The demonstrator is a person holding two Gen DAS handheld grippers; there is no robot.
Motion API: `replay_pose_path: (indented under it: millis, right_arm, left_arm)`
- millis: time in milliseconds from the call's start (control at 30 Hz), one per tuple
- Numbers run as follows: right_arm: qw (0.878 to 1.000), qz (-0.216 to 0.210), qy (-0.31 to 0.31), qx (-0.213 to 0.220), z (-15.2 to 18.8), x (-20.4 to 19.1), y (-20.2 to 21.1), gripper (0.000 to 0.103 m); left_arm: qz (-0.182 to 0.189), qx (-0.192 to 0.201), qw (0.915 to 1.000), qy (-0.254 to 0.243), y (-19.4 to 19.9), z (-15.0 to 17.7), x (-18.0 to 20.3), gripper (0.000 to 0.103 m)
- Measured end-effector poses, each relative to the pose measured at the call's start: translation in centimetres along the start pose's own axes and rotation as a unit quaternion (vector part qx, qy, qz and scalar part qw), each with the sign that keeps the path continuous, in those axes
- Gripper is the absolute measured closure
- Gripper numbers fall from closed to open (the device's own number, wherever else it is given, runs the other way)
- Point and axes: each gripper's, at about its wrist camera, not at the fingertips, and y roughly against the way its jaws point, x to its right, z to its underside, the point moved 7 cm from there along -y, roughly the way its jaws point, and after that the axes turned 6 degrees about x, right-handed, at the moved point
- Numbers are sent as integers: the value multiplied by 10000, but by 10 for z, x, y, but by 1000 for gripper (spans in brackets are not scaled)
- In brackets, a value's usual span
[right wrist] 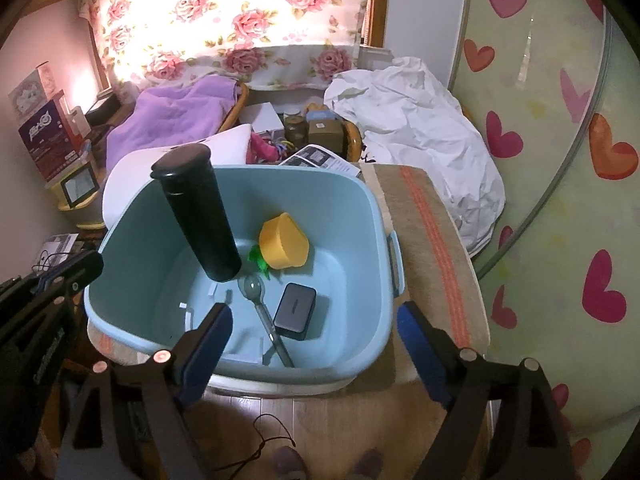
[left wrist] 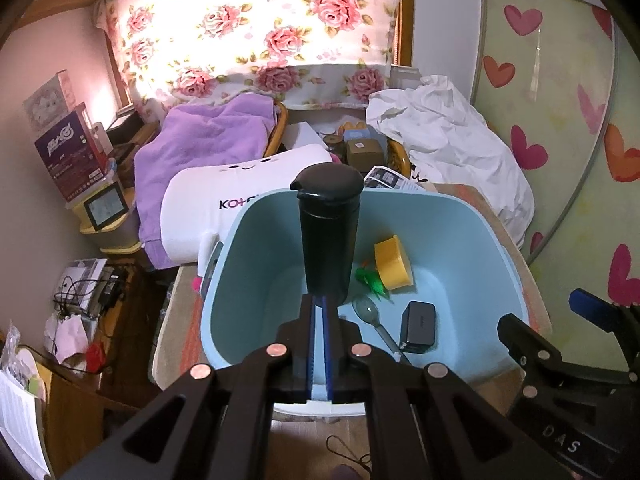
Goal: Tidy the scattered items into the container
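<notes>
Left claw pinching black bottle over blue tub.

— What is lying in the tub?
— A cup, spoon and box are lying inside; a bottle is standing left of them.

Left wrist view looked forward and down from close above the near rim of the tub; right wrist view faced likewise from slightly further right and back; shared the tub, flask, curtain.
</notes>
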Motion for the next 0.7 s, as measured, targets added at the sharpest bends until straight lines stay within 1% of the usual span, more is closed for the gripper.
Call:
replay_pose_path:
  millis: [200,700]
  right_arm:
    - [10000,-46,-29,69,-1,1,14,15]
    - [9998,-166,53,95,0,-1,29,15]
  left_arm:
    - [-70,60,10000,22,12,3,0,101]
    - [-110,155,9998,36,29,3,4,101]
